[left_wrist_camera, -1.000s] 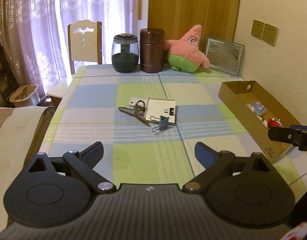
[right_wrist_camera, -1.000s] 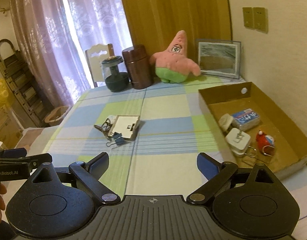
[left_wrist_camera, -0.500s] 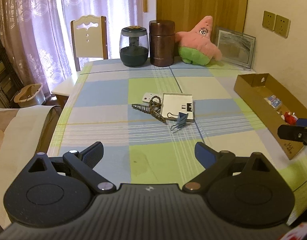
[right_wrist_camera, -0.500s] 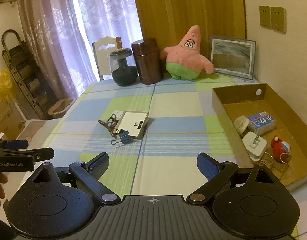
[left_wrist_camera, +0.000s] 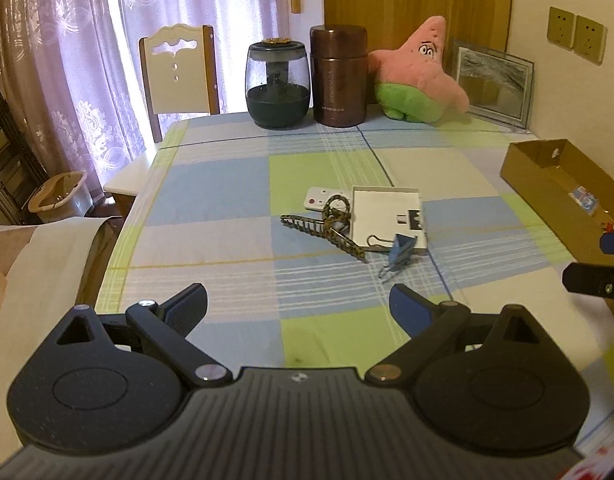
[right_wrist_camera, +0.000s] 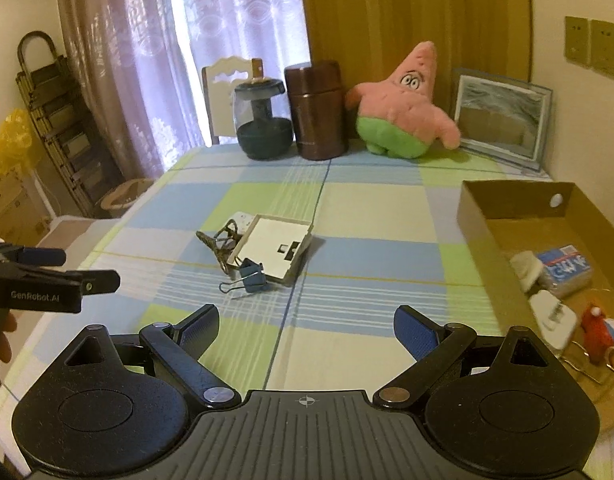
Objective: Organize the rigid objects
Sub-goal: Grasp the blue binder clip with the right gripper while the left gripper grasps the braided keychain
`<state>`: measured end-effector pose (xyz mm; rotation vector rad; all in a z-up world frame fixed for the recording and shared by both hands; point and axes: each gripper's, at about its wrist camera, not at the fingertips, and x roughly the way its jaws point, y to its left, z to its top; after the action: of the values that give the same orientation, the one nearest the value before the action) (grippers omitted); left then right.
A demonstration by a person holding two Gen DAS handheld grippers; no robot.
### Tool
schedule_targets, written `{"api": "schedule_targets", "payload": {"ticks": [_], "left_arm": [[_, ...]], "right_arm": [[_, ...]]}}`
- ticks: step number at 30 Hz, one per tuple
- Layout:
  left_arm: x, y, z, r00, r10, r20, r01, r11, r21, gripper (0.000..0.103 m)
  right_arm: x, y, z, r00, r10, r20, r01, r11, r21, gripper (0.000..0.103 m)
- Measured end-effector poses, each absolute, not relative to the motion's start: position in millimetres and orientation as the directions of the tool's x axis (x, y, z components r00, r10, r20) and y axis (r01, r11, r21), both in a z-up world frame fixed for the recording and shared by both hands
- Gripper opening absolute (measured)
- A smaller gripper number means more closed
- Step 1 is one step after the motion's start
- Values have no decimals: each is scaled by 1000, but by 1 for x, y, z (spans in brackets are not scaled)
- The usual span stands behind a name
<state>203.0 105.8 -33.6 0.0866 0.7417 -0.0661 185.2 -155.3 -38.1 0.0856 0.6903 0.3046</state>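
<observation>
checked tablecloth [left_wrist_camera: 235, 184], lilac curtains [left_wrist_camera: 67, 40], wooden chair [left_wrist_camera: 179, 72]

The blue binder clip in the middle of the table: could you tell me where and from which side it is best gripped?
Grip the blue binder clip across its folded blue body, coming from above on the near side. Its wire handles splay out flat and thin on the cloth, and the white box crowds its far side. Both grippers look open and empty.

Open tablecloth [left_wrist_camera: 211, 200] is left all around the central cluster of white box [right_wrist_camera: 277, 249], binder clip [right_wrist_camera: 251, 278] and keys [left_wrist_camera: 327, 220], while the right is bounded by the cardboard tray [right_wrist_camera: 507, 208], apparently partly filled.
</observation>
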Motion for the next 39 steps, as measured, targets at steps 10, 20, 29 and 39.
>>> {"api": "schedule_targets", "payload": {"ticks": [10,20,29,39], "left_arm": [[243,107,-59,758,-31,-652,124,987,98,95],[279,107,-81,749,-71,-658,183,978,103,94],[300,115,-90,747,-79,-660,175,981,82,94],[306,123,-93,746,-69,-662,162,984,79,94]], "right_arm": [[227,-126,-66,716,366,-595,-323,929,182,83],[269,-96,-96,689,383,-615,-353,919,177,65],[291,-80,-112,677,398,-620,-353,914,201,50],[304,-70,-122,668,382,-639,-339,920,195,35]]}}
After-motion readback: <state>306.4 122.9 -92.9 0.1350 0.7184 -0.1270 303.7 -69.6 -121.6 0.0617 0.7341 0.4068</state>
